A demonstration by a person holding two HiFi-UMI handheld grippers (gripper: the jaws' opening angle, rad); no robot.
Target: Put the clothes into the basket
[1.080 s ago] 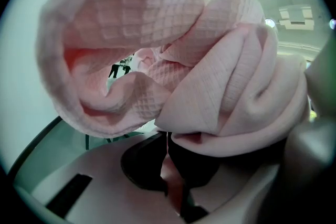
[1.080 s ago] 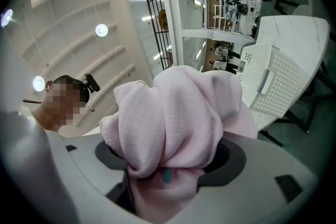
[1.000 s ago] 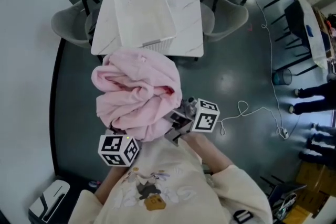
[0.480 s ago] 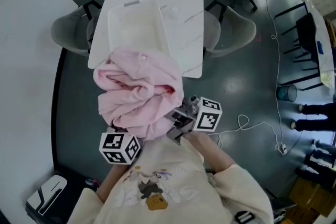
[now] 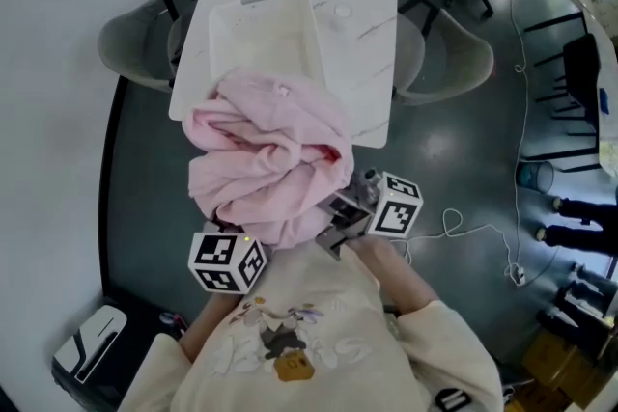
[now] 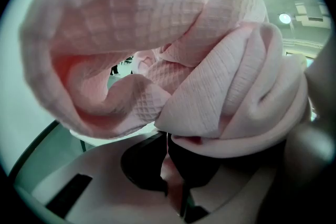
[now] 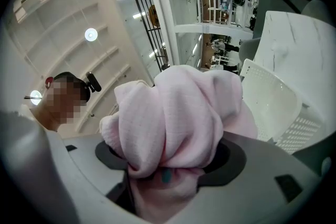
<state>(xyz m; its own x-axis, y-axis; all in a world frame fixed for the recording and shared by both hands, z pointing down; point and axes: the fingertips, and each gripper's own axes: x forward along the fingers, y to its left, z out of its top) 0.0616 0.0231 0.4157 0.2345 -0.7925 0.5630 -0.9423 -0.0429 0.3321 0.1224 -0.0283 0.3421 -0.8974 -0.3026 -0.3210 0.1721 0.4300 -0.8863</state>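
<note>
A bunched pink garment [image 5: 266, 159] hangs in the air in front of the person, its far edge over the near end of the white basket [image 5: 261, 32]. My left gripper [image 5: 253, 241] is shut on the garment's lower left folds, and in the left gripper view the waffle-textured pink cloth [image 6: 210, 81] fills the frame above the jaws. My right gripper [image 5: 328, 217] is shut on the garment's right side, with pink cloth [image 7: 178, 118] bulging out between its jaws. The white perforated basket [image 7: 273, 105] shows to the right in the right gripper view.
The basket stands on a white marble-look table [image 5: 367, 34]. Grey chairs stand at the table's left [image 5: 135, 43] and right [image 5: 444, 63]. A white cable [image 5: 463, 217] lies on the dark floor to the right, and a white bin [image 5: 87, 357] sits at the lower left.
The pink garment and both grippers have shifted a little right and towards the table. The cloth now overlaps the basket's near end. Both grips are unchanged.
</note>
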